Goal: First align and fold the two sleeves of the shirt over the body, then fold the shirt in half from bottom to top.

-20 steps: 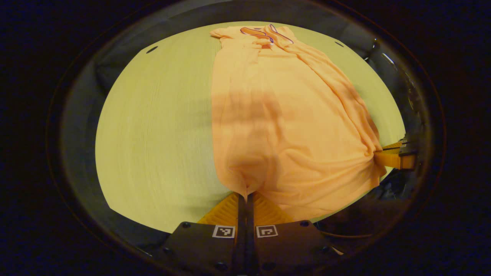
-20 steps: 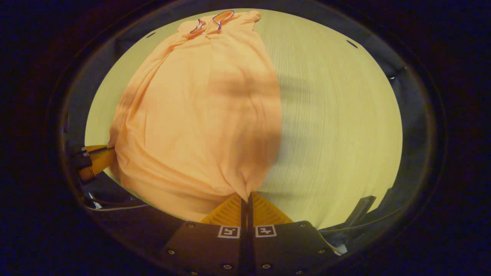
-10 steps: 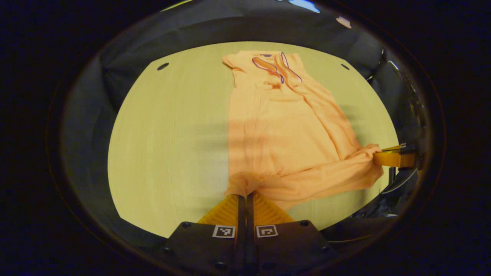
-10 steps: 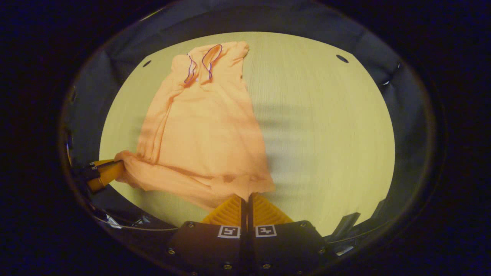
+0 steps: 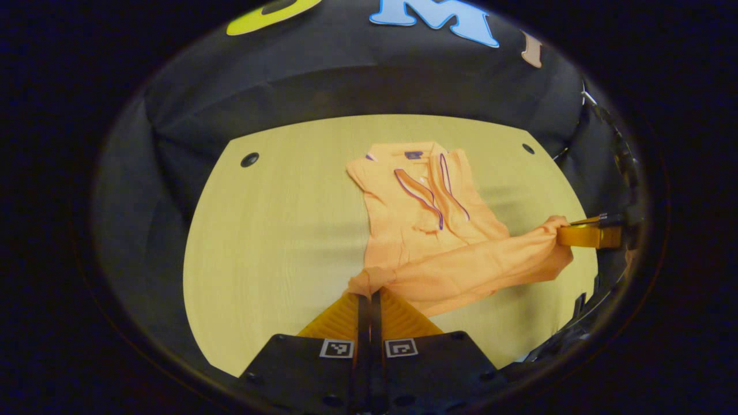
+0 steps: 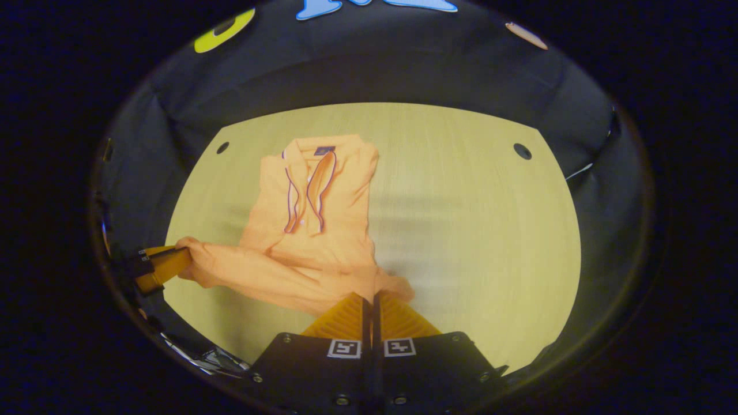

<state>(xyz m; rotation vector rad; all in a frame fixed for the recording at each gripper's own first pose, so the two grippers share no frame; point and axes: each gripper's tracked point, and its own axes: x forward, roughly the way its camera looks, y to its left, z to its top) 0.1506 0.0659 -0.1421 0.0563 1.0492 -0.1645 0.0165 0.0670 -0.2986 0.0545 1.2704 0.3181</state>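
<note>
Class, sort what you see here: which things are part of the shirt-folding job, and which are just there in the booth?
Part of the job:
- orange shirt
- left gripper, pinching one hem corner
- right gripper, pinching the other hem corner

Just there:
- wooden table
- round holes in the tabletop
- black booth wall

Orange shirt (image 5: 426, 219) w/ purple-trimmed collar, sleeves folded in, hem lifted & stretched across above its body.

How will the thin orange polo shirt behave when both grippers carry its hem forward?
The thin orange polo shirt is probably floppy: its hem sags between the left gripper and right gripper. It likely weighs little. It may bunch, as wrinkles gather at each pinch.
</note>
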